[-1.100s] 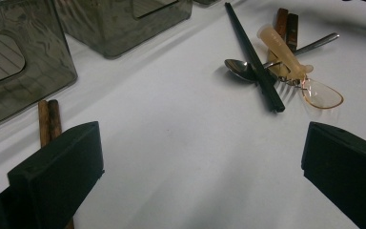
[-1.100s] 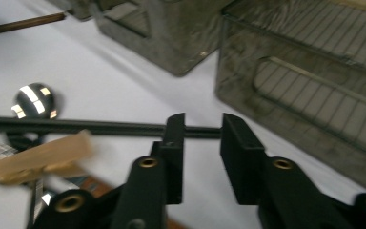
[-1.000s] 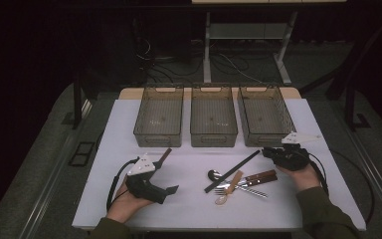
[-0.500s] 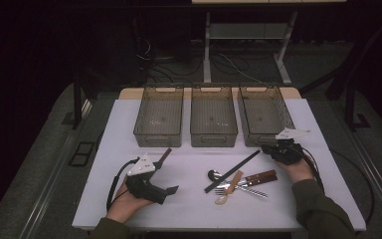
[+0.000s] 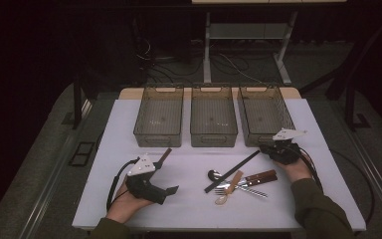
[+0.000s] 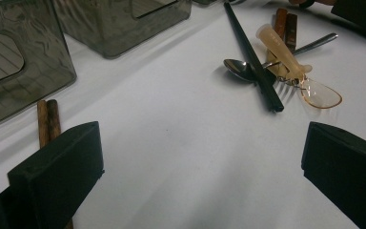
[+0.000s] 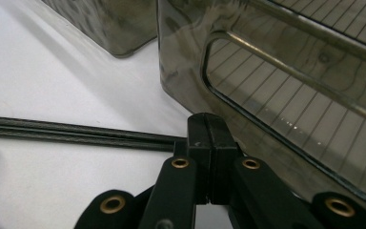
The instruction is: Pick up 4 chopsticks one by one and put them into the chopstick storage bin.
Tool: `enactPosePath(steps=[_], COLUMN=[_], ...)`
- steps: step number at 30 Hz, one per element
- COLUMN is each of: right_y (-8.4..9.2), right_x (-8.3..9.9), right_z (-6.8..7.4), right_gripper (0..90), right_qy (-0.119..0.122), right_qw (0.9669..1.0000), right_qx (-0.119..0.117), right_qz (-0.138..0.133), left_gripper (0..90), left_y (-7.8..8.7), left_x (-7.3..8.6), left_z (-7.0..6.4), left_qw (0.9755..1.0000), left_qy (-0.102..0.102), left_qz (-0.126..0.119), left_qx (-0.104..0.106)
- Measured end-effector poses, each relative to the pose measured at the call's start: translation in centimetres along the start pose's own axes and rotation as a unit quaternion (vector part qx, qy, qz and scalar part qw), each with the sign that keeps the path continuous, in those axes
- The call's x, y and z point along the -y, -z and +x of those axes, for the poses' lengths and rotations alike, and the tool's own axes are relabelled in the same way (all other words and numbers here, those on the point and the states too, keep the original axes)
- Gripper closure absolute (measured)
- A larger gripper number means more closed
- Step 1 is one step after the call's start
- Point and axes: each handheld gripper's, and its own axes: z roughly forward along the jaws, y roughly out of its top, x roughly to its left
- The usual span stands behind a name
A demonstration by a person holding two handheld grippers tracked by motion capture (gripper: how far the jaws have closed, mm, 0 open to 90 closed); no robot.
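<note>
**Op:** My right gripper (image 7: 208, 129) has its jaws together. As far as I can tell, they're pinching the very end of the black sticks (image 7: 76, 131), which run off to the left of the jaws, flat on the bench (image 5: 189, 204).

**Spotter:** Risks?

**Op:** It's a thin pinch at the tip, so I reckon one stick could slip out or both could swing down when I lift. Their far end lies across the spoon (image 6: 238, 69), so they may drag the pile along. The right bin (image 7: 276, 71) stands just behind the jaws, so a careless rise could knock its wall.

**Spotter:** And the left?

**Op:** My left gripper (image 6: 200, 157) has its jaws wide apart, holding nothing, with the brown sticks (image 6: 47, 121) beside the left jaw.

**Spotter:** The bins?

**Op:** The left bin (image 5: 158, 117), the middle bin (image 5: 213, 117) and the right one all look bare inside.
</note>
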Motion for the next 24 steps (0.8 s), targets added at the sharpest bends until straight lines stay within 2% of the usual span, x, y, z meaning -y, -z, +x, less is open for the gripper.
enactPosePath(steps=[13,24], right_y=[-0.58,-0.61], right_x=[0.09,0.06], right_z=[0.19,0.34], right_gripper=[89.2,89.2], right_qy=[0.037,0.039], right_qw=[0.9993,0.9992], right_qx=[0.007,-0.005], right_qz=[-0.002,-0.007], left_gripper=[0.0,0.0], left_y=[0.02,0.02], left_x=[0.02,0.02], left_z=[0.00,-0.03], left_qw=[1.0000,1.0000], left_qy=[0.000,0.001], left_qz=[0.001,0.002], left_qx=[0.000,0.001])
